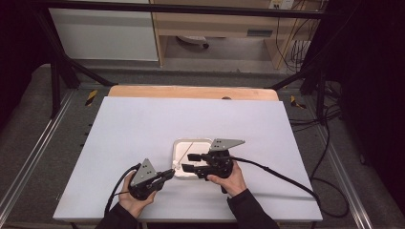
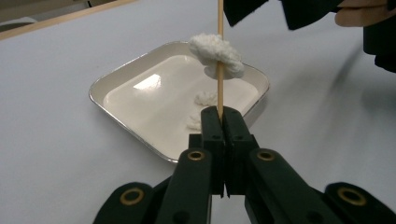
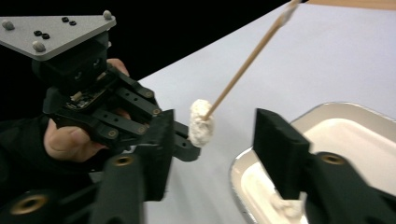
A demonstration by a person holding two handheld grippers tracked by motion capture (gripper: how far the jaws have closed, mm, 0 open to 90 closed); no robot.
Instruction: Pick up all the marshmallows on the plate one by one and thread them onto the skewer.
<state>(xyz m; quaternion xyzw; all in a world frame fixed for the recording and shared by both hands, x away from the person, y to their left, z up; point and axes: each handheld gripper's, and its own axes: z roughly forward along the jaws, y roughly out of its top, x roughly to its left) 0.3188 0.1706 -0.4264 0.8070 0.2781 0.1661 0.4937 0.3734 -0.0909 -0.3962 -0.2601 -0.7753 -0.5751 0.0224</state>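
a: where is the wooden skewer (image 2: 220,70) right now?

b: the left hand-held gripper (image 1: 168,174) has its two black jaws pressed together on the skewer's lower end. seen from the left gripper view the stick rises straight up out of the jaw tips, with a white fluffy lump (image 2: 216,55) threaded on it partway along

a: and what is under it?

b: a small white square tray (image 2: 116,77) with a metal rim, sitting near the middle of the white desk (image 1: 143,124). the skewer slants over it, and a few white crumbs (image 2: 201,99) lie on the tray floor

a: what about the other hand?

b: the right hand-held gripper (image 3: 210,140) has its jaws apart, gripping nothing. in the right gripper view the white lump (image 3: 201,122) hangs in the gap between the two pads, closer to the left pad (image 3: 159,140), touching neither as far as i can tell

a: so which way does the stick run from that gripper?

b: its long axis crosses the gap, running away up and to the right from the lump, with the left hand-held gripper's jaws just beyond the lump on the left. in the high view the two tools face each other over the tray's near edge, the right one nearer the lump

a: what does the next move hinge on?

b: i'd judge the right jaws need to close squarely on the lump, across the stick, so it can slide along the skewer's length rather than bend it
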